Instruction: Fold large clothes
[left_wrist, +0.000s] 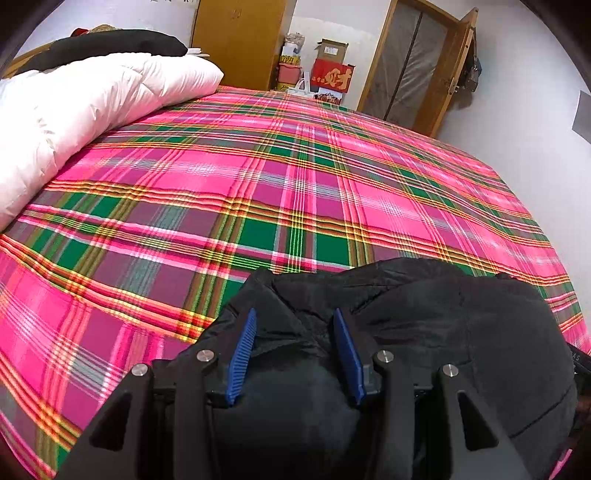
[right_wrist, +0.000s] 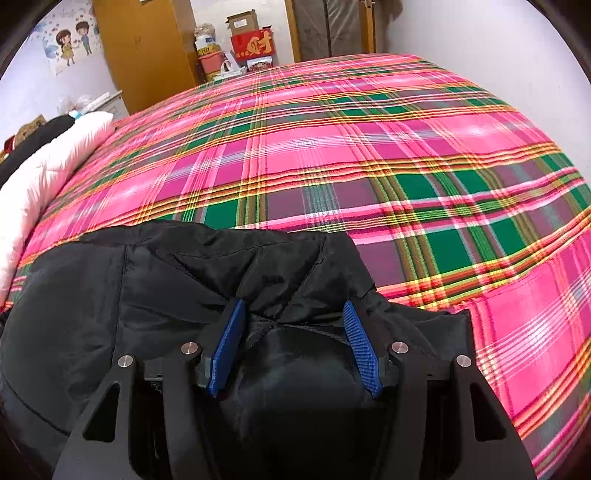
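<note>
A black padded jacket (left_wrist: 461, 332) lies bunched at the near edge of the bed, on the pink and green plaid sheet (left_wrist: 258, 166). My left gripper (left_wrist: 295, 314) is shut on a thick fold of it, the fabric filling the gap between the blue pads (left_wrist: 242, 354). In the right wrist view the same jacket (right_wrist: 92, 295) spreads to the left, and my right gripper (right_wrist: 294, 302) is shut on another puffy fold at a stitched seam. Blue pads (right_wrist: 364, 350) press the fold from both sides. The jacket's lower part is hidden beneath the grippers.
A white quilted duvet (left_wrist: 74, 103) lies along the left side of the bed with a dark garment (left_wrist: 110, 44) on top. Beyond the far edge stand a wooden wardrobe (left_wrist: 240, 37), stacked boxes (left_wrist: 332, 70) and a wooden door (left_wrist: 413, 62). The plaid sheet (right_wrist: 332, 147) stretches flat ahead.
</note>
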